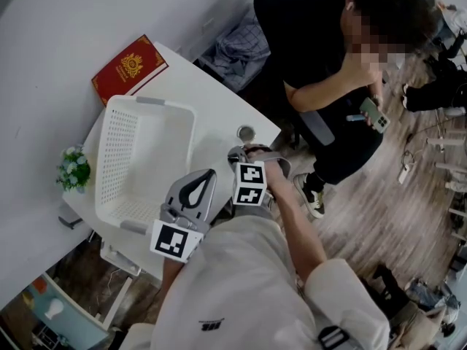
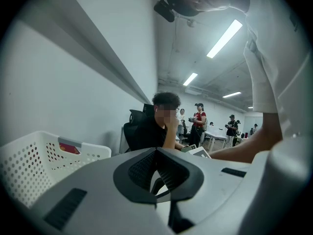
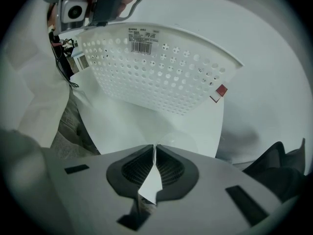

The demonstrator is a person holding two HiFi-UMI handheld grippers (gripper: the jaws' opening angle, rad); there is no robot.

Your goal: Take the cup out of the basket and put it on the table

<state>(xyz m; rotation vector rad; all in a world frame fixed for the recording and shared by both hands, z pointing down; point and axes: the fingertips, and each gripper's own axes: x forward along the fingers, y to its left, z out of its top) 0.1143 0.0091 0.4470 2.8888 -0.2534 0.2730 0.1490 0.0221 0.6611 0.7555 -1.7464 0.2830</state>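
Right gripper (image 3: 154,152): my jaws are almost together, pinching the thin wall of the clear cup (image 1: 246,133). The cup is at the surface's (image 1: 219,100) right edge, outside the basket (image 1: 117,148). Left gripper (image 2: 156,153): my jaws are pressed together on nothing.

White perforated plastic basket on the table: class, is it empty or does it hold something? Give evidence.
Empty. The head view looks down into the white perforated plastic basket and shows only its bare floor and walls.
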